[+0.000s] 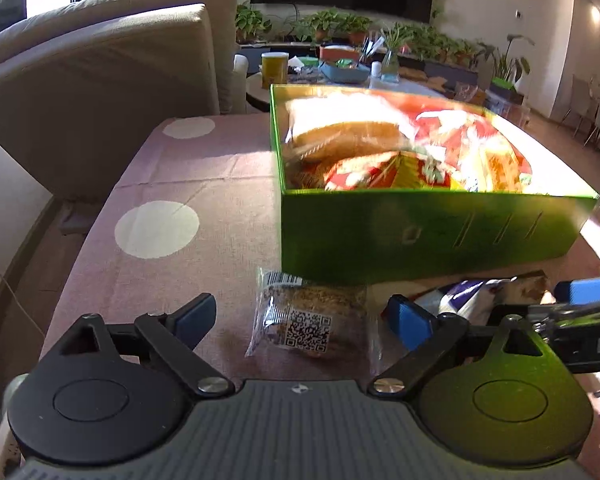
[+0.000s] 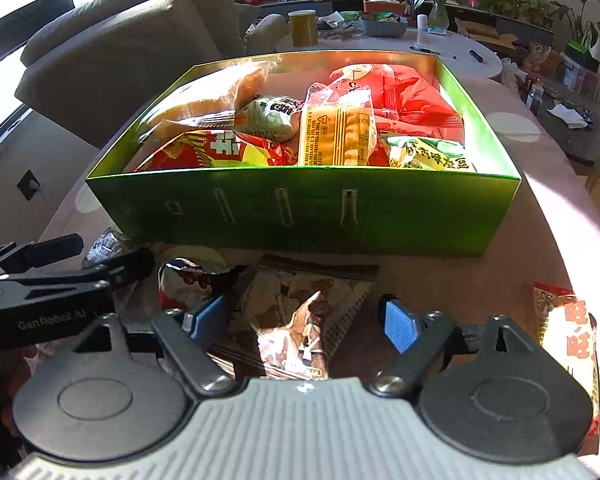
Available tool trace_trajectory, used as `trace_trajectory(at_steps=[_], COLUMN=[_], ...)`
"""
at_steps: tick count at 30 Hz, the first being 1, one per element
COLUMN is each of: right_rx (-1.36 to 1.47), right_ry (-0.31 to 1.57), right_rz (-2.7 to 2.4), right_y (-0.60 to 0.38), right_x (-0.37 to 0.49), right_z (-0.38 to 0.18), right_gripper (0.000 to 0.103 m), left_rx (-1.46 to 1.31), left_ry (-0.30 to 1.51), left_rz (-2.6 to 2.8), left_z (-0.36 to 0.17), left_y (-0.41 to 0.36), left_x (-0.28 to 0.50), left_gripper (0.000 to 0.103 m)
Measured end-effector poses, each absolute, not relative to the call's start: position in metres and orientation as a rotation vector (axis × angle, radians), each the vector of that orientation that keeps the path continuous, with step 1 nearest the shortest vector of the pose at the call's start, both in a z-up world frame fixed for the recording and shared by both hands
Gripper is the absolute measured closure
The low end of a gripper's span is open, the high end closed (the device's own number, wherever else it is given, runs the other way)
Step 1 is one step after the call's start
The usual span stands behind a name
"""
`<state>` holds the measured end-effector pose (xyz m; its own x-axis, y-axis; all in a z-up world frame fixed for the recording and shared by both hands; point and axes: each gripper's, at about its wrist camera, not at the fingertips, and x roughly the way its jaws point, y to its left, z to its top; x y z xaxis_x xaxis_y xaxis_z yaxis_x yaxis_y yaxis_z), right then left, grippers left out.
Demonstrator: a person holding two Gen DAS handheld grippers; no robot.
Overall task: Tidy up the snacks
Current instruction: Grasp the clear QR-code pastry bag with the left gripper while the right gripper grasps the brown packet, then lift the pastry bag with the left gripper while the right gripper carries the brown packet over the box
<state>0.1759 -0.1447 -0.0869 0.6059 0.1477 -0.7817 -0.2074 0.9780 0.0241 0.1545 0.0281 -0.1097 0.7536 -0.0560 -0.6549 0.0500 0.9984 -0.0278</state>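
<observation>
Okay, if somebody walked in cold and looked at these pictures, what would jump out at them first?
The bright green box at the table's middle, heaped with red and yellow snack bags. In front of it, loose packets wait: a clear QR-code packet between the open left tongs, and a brown patterned packet between the open right tongs.

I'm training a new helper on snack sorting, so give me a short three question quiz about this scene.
1. True or false: the green box is empty.
2. Which packet lies between the left claw fingers: A) clear packet with a QR code, B) red bag?
3. Fill in: the brown patterned packet lies on the table in ___ of the box, under the open right claw.

Key: 1 false, it holds snack bags. 2 A, untouched by the pads. 3 front.
</observation>
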Motion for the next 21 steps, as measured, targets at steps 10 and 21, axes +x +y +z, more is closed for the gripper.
trace_trajectory(at_steps=[10, 21], right_rx=[-0.134, -0.043], right_ry=[0.89, 0.836], right_rz=[0.187, 0.22], right_y=[-0.132, -0.148], right_x=[0.177, 0.167], right_z=[-0.097, -0.08], right_gripper=[0.023, 0.024], left_rx=[0.01, -0.052], left_ry=[0.693, 0.691], left_rz=[-0.055, -0.035], left_z=[-0.11, -0.097], left_y=[0.031, 0.036], left_x=[0.156, 0.136], left_gripper=[0.046, 0.048])
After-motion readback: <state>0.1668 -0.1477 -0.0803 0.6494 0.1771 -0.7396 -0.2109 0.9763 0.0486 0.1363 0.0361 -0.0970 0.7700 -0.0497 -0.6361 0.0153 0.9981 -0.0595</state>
